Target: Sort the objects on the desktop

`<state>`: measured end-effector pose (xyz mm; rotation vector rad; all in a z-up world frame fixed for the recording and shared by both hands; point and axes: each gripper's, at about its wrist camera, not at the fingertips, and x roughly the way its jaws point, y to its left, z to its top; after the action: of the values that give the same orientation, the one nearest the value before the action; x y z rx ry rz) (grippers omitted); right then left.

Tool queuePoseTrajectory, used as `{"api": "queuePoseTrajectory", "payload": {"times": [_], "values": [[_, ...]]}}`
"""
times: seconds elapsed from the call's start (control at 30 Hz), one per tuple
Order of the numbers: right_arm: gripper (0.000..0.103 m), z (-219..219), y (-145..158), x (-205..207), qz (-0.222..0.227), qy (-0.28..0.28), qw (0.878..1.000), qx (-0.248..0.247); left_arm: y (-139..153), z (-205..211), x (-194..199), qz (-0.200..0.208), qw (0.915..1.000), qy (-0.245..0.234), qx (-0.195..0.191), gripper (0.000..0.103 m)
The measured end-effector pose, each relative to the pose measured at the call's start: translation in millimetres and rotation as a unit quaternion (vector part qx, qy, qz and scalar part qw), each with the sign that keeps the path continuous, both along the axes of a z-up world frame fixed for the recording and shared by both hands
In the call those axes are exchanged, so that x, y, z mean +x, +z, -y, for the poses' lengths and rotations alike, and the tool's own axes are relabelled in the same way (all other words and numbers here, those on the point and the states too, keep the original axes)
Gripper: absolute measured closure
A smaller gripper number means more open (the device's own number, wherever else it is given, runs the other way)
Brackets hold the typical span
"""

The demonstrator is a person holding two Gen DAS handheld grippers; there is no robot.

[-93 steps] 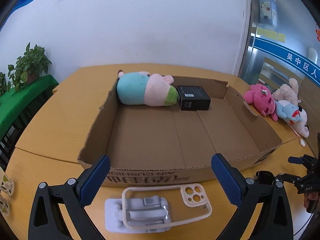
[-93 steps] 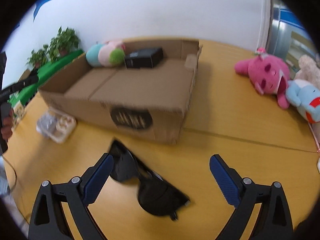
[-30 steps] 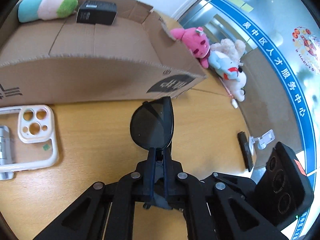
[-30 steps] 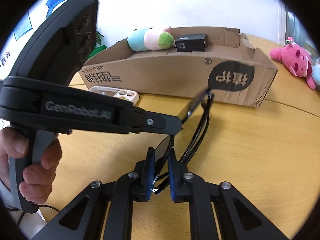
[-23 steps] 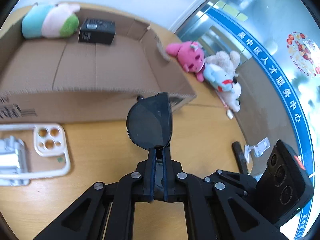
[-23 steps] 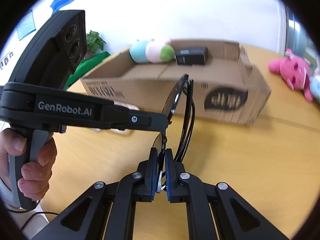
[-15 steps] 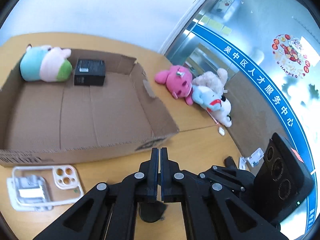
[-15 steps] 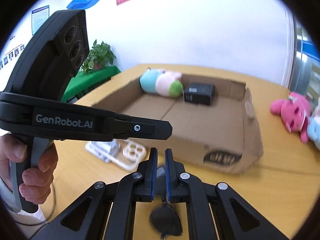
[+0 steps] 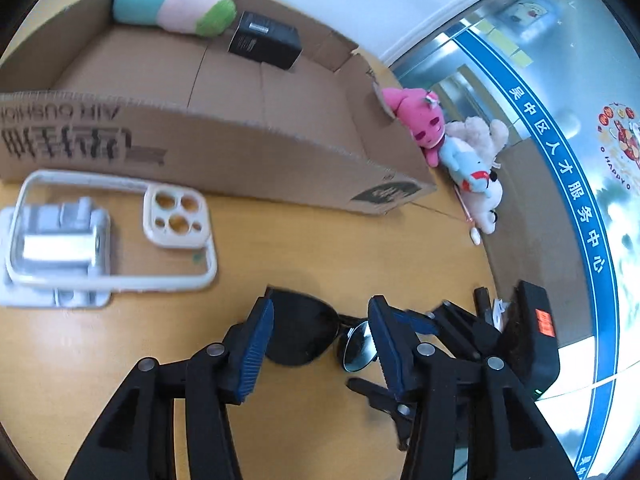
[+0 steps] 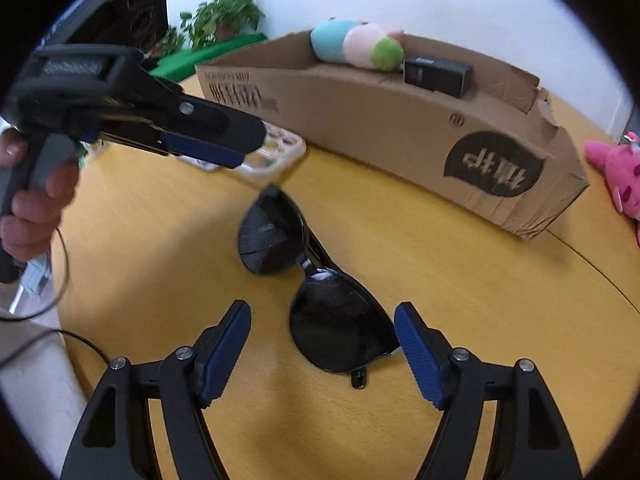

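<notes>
Black sunglasses [image 10: 308, 276] lie folded on the wooden table, also in the left wrist view [image 9: 304, 336]. My left gripper [image 9: 320, 340] is open, its fingers either side of one lens. My right gripper [image 10: 324, 352] is open around the other lens, not touching it. The left gripper also shows in the right wrist view [image 10: 200, 148], above the table. The cardboard box [image 9: 248, 152] holds a pastel plush [image 9: 172, 0] and a black box [image 9: 264, 42].
A cream phone case [image 9: 112, 232] lies over a grey stand [image 9: 56, 240] in front of the box. Pink and white plush toys [image 9: 452, 152] lie right of the box. A potted plant [image 10: 224, 16] stands behind the table.
Both grippers held the sunglasses lifted near the box; now both have opened and the sunglasses lie on the table between their fingers.
</notes>
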<state>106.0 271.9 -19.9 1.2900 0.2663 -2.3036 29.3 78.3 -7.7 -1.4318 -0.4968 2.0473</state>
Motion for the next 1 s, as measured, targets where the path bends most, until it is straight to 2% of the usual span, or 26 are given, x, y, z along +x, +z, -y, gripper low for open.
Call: {"api": "queuePoseTrajectory", "payload": {"times": [0.07,0.17,0.27,0.37,0.43,0.5,0.57,0.63,0.67,0.73,0.87,0.97,1.0], "values": [[0.029,5.1,-6.4,0.7,0.024,-0.002,1.0,-0.009,-2.8,2.9,3.7,-0.003,1.0,-0.001,-0.005,0.055],[0.029,14.9,-1.4,15.7,0.013,0.015,0.999,-0.031,-7.8,7.1,8.6,-0.001,1.0,-0.002,-0.007,0.055],[0.029,18.2,-1.8,24.9,-0.006,-0.001,1.0,-0.023,-18.8,6.6,10.9,0.018,0.9998,-0.007,-0.001,0.055],[0.029,16.6,-13.6,27.6,0.006,-0.019,0.999,-0.025,-29.6,-5.9,12.8,0.037,0.9989,-0.029,0.011,0.055],[0.034,23.5,-13.4,33.3,-0.016,-0.021,1.0,-0.005,-36.7,-17.3,14.7,0.049,0.9976,-0.045,0.018,0.055],[0.053,24.6,-13.8,37.0,-0.022,-0.034,0.999,-0.002,-44.9,-27.5,15.1,0.064,0.9958,-0.058,0.031,0.055],[0.058,23.3,-13.9,37.4,-0.021,-0.054,0.998,-0.019,-51.1,-34.8,14.7,0.068,0.9956,-0.058,0.029,0.055],[0.058,26.3,-13.6,41.8,-0.028,-0.062,0.998,-0.016,-56.9,-36.4,12.4,0.07,0.9954,-0.056,0.033,0.056],[0.059,26.6,-12.9,44.3,-0.028,-0.067,0.997,-0.018,-58.0,-35.1,10.7,0.071,0.9955,-0.05,0.039,0.057],[0.061,25.8,-11.7,46.8,-0.026,-0.074,0.996,-0.032,-60.5,-35.0,8.0,0.069,0.9961,-0.045,0.031,0.071],[0.065,29.1,-11.5,47.0,-0.031,-0.078,0.996,-0.043,-59.3,-30.4,5.7,0.064,0.9967,-0.038,0.031,0.074],[0.07,28.2,-6.2,46.7,-0.041,-0.081,0.995,-0.05,-50.0,-27.3,8.1,0.046,0.9981,-0.028,0.031,0.078],[0.071,28.3,-4.4,45.1,-0.044,-0.082,0.994,-0.052,-42.9,-25.2,9.4,0.034,0.9986,-0.024,0.032,0.083]]}}
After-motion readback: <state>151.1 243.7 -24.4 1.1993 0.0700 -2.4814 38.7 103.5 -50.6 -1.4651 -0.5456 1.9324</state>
